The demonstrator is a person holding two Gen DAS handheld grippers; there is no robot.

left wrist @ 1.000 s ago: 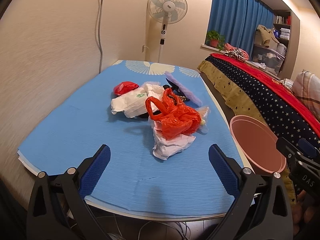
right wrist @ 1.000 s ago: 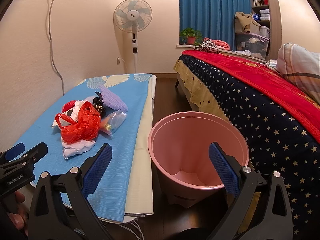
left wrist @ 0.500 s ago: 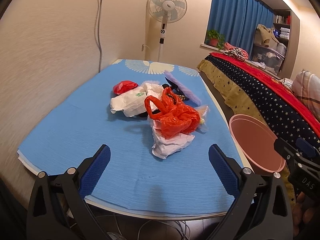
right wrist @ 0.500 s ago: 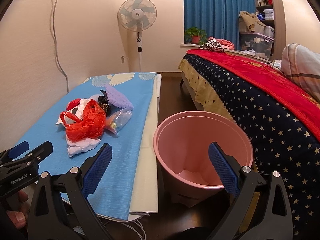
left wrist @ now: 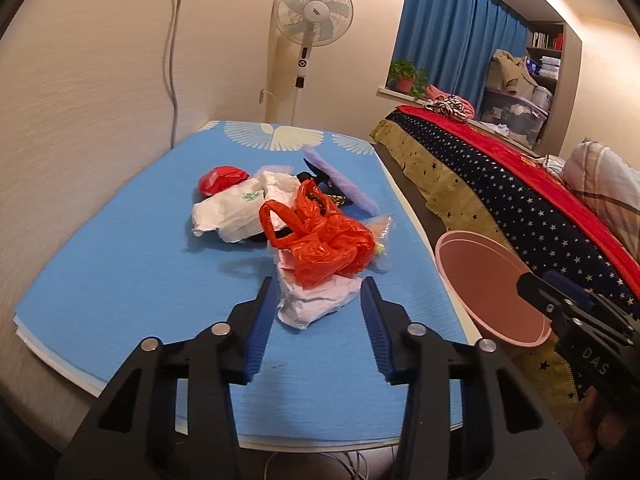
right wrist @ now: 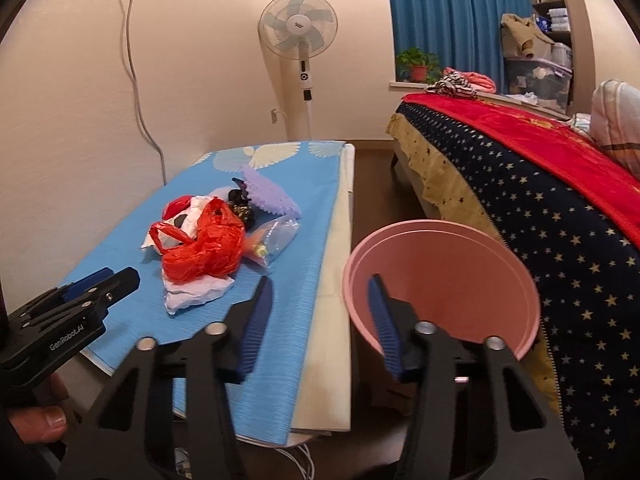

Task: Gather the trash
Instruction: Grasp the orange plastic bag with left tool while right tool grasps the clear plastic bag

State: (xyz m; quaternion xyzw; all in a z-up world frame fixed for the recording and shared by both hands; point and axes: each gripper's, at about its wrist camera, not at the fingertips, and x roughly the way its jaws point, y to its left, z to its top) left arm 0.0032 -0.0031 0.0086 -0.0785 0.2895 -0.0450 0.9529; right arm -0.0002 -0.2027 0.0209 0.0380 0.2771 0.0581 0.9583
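A heap of trash lies on the blue mat (left wrist: 120,260): an orange-red plastic bag (left wrist: 320,244) on crumpled white paper (left wrist: 316,300), a white printed bag (left wrist: 232,212), a red wrapper (left wrist: 220,178), a purple strip (left wrist: 340,184) and a clear bag (left wrist: 380,236). My left gripper (left wrist: 318,292) hovers short of the white paper, its jaws closing with nothing gripped. The pink bin (right wrist: 440,280) stands on the floor between mat and bed. My right gripper (right wrist: 320,280) hangs by the bin's near rim, its jaws closing on nothing. The orange-red bag (right wrist: 204,248) also shows in the right wrist view.
A wall runs along the mat's left side. A standing fan (left wrist: 312,20) is at the far end. The bed with a starred cover (left wrist: 520,208) lies to the right of the bin. A cream strip of mat (right wrist: 332,300) borders the blue one.
Both grippers' jaws have narrowed from wide apart to about half. Neither hand has shifted, and the trash heap and bin lie as before.
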